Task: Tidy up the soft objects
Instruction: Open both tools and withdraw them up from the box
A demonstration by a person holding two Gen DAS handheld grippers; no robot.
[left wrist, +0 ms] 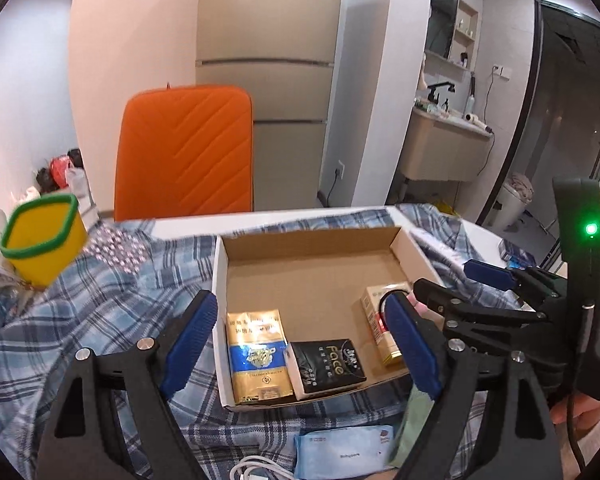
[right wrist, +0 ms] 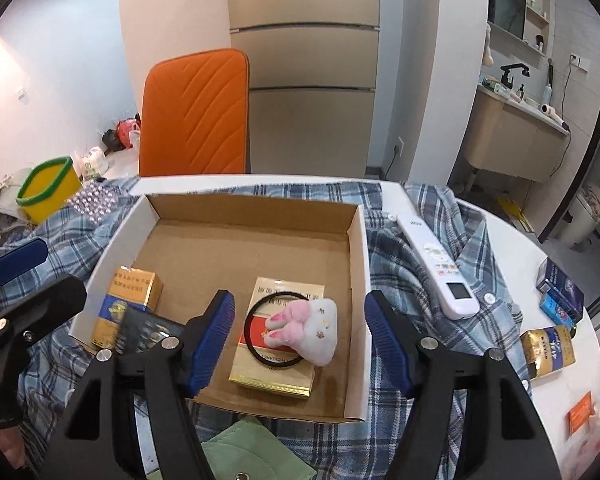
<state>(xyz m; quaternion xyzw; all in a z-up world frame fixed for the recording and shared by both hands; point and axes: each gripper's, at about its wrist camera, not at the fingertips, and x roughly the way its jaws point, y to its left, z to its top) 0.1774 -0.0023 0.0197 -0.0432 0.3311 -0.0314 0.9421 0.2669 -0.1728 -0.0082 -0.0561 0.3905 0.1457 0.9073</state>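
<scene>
A shallow cardboard box (right wrist: pixel 358 248) (left wrist: pixel 222 272) lies on a blue plaid cloth. In the right wrist view a small pink-and-white plush rabbit (right wrist: pixel 312 330) with a black ring lies on a gold pack (right wrist: pixel 276 360) inside the box. My right gripper (right wrist: pixel 300 338) is open, its blue pads either side of the plush, and empty. My left gripper (left wrist: pixel 300 348) is open and empty above the box's near edge, over a gold-blue pack (left wrist: pixel 256 356) and a black "Face" pack (left wrist: pixel 326 364). A green pouch (right wrist: pixel 252 456) lies in front of the box.
A yellow cup with a green rim (left wrist: pixel 42 236) (right wrist: pixel 48 190) stands at the left. A white remote (right wrist: pixel 436 264) and small packs (right wrist: pixel 548 350) lie right of the box. A blue tissue pack (left wrist: pixel 344 452) and white cable (left wrist: pixel 256 468) lie near me. An orange chair (left wrist: pixel 184 152) stands behind the table.
</scene>
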